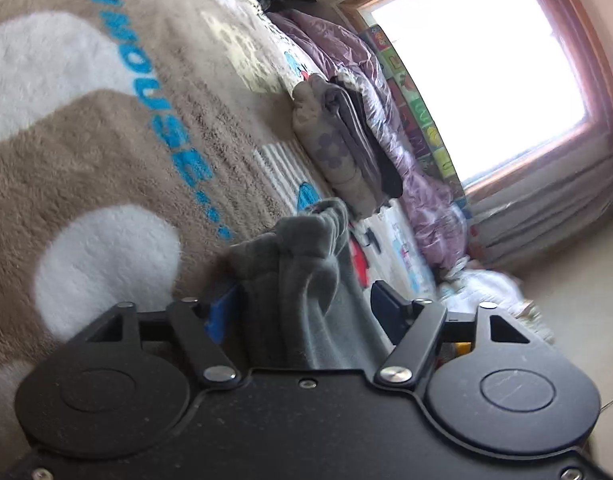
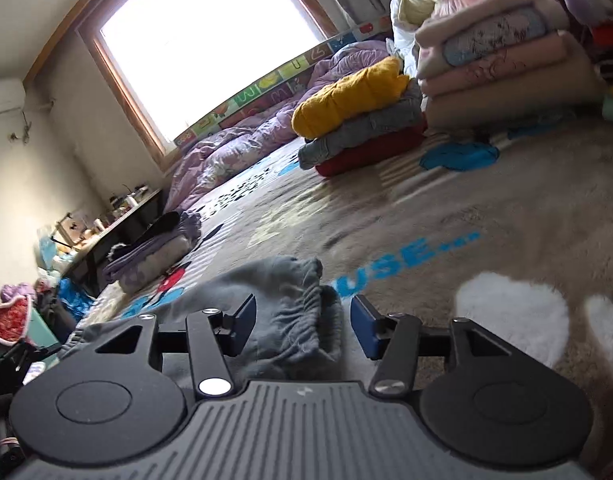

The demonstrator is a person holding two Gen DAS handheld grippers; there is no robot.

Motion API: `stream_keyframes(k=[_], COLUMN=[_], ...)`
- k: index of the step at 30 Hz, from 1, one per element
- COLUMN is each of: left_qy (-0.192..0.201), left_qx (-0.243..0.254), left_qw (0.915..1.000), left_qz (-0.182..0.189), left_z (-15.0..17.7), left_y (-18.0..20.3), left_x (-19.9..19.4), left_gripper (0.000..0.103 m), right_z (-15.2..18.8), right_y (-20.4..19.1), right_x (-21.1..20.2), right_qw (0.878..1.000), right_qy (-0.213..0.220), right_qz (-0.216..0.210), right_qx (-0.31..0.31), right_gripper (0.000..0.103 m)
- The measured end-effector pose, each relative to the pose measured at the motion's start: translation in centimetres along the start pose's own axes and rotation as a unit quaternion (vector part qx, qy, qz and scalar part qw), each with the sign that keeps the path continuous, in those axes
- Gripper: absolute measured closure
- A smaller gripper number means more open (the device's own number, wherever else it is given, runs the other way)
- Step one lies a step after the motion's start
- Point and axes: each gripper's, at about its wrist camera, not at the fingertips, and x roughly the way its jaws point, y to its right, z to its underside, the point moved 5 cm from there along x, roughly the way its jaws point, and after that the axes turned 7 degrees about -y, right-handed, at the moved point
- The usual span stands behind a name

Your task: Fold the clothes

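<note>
A grey fleece garment (image 1: 302, 264) lies bunched on the beige plush blanket (image 1: 106, 152). My left gripper (image 1: 302, 312) is open, its blue pads either side of the bunched cloth, which sits between them. In the right wrist view the same grey garment (image 2: 282, 312) shows its gathered elastic end. My right gripper (image 2: 302, 328) is open around that end, with the cloth lying between the pads and not pinched.
A folded grey and purple pile (image 1: 338, 140) lies beyond the garment and shows again in the right wrist view (image 2: 154, 252). A yellow, grey and red stack (image 2: 358, 120) and pink folded blankets (image 2: 498, 56) stand farther back. A purple quilt (image 2: 234, 148) lies under the window.
</note>
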Motion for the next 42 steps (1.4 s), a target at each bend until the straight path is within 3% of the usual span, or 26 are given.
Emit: stream_keyframes(k=[1,3,7,13,18,23,32,37,42], left_qy=[0.000,0.006,0.016,0.041,0.058,0.072,0.086,0.084,0.084], left_qx=[-0.006,-0.012,-0.003,0.059,0.143,0.232,0.396,0.470,0.543], left_qw=[1.0000,0.9999,0.9998,0.9972,0.9874,0.9696,0.9141,0.8786,0.8354], left_qz=[-0.008,-0.009,-0.006,0.023,0.034,0.028,-0.001,-0.009,-0.020], left_z=[0.1,0.2,0.4,0.9,2.9,5.8,13.0,17.0,21.2], left_y=[-0.5,-1.2,-0.3,4.6,10.3,15.3,22.1,24.3,25.3], left_x=[0.3,0.7,0.2,-1.8,-2.6,-2.6,-0.4,1.6,3.3], left_gripper=[0.069,0.075,0.080,0.082,0.083,0.083,0.083,0.083,0.083], right_z=[0.2,0.5,1.0,1.1,1.2,1.0,0.6,0.5,0.4], right_y=[0.1,0.5,1.9,3.3,3.4,3.7,5.3,5.9,6.3], right_x=[0.1,0.5,1.2,1.4,1.5,1.5,0.9,0.6,0.7], right_qw=[1.000,1.000,0.998,0.993,0.992,0.989,0.982,0.979,0.978], right_qy=[-0.003,-0.011,-0.023,-0.023,-0.029,-0.029,-0.019,-0.015,-0.013], right_qz=[-0.003,-0.008,-0.012,-0.039,-0.060,-0.083,-0.106,-0.112,-0.116], right_qx=[0.000,0.007,0.049,0.105,0.112,0.120,0.158,0.168,0.176], right_gripper=[0.049,0.049,0.049,0.049,0.049,0.049,0.049,0.050,0.050])
